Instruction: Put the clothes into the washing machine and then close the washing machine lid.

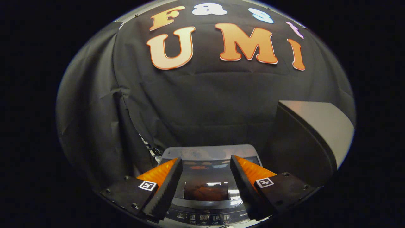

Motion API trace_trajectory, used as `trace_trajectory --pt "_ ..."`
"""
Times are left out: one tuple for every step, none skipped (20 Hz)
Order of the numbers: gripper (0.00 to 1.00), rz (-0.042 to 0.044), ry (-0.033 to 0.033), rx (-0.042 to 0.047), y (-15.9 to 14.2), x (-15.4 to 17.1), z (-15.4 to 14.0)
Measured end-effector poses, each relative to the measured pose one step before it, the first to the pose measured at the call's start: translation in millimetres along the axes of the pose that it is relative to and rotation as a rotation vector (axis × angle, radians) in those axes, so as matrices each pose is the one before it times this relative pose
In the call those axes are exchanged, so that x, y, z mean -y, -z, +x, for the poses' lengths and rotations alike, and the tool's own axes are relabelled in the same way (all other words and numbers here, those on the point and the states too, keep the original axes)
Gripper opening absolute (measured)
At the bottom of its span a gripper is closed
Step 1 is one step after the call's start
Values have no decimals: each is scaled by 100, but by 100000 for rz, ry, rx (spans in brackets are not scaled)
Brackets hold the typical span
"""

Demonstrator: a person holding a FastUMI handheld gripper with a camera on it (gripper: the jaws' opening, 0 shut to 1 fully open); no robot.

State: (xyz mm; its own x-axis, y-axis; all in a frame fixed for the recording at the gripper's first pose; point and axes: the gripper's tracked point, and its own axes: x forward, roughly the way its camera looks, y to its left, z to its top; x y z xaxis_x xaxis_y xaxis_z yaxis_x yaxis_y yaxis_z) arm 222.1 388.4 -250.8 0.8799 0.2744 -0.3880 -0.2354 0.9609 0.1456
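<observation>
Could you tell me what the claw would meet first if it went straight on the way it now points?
Probably the washing machine. The open claw holds nothing, and its fingers frame the glossy closed lid just ahead. Depth is unclear; if it passes above, the black cloth wall comes next.

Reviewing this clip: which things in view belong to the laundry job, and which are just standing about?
Belongs to the job:
- washing machine, lid down, glossy window on top
- tongs, open, fingers apart above the lid, holding nothing

Just standing about:
- grey cabinet, right of the machine
- black cloth wall behind
</observation>
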Motion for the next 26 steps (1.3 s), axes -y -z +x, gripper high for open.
trace_trajectory --pt "98 -258 -41 2418 -1497 115 -1068" --pt "98 -29 -60 2588 -1567 150 -929" --pt "98 89 -401 2383 -1713 2 -1018" --pt "98 31 -292 2875 -1864 222 -1191" --pt "98 -282 132 2590 -1701 245 -1004" --pt "98 2 45 2368 -1462 219 -949" --pt "98 524 -292 1880 -1418 142 -918" --pt "98 1851 -1199 1002 -1163 19 -909" --pt "98 2232 -821 1219 -762 277 -803" --pt "98 2025 471 1447 -852 732 -850" --pt "97 1704 778 1158 -1104 937 -1104" --pt "98 584 1143 1211 -637 878 -955" --pt "98 773 1439 1329 -785 859 -1067" --pt "98 1481 904 773 -372 804 -896" --pt "98 1658 883 336 -139 800 -662" --pt "98 1235 834 172 -206 669 -533" --pt "98 715 683 10 44 686 -556" --pt "98 311 348 227 -98 350 -495" --pt "98 89 -91 308 -220 114 -530" --pt "98 -642 -123 -103 -136 12 -576" --pt "98 -3670 1341 1093 -584 180 -630" --pt "98 -5657 832 1902 -932 108 -591" --pt "98 -4308 -209 1616 -1141 -366 -679" --pt "98 -2146 -490 608 -988 -252 -756" --pt "98 -685 -1081 1520 -1115 -359 -717" --pt "98 -978 246 1825 -1114 -30 -623"
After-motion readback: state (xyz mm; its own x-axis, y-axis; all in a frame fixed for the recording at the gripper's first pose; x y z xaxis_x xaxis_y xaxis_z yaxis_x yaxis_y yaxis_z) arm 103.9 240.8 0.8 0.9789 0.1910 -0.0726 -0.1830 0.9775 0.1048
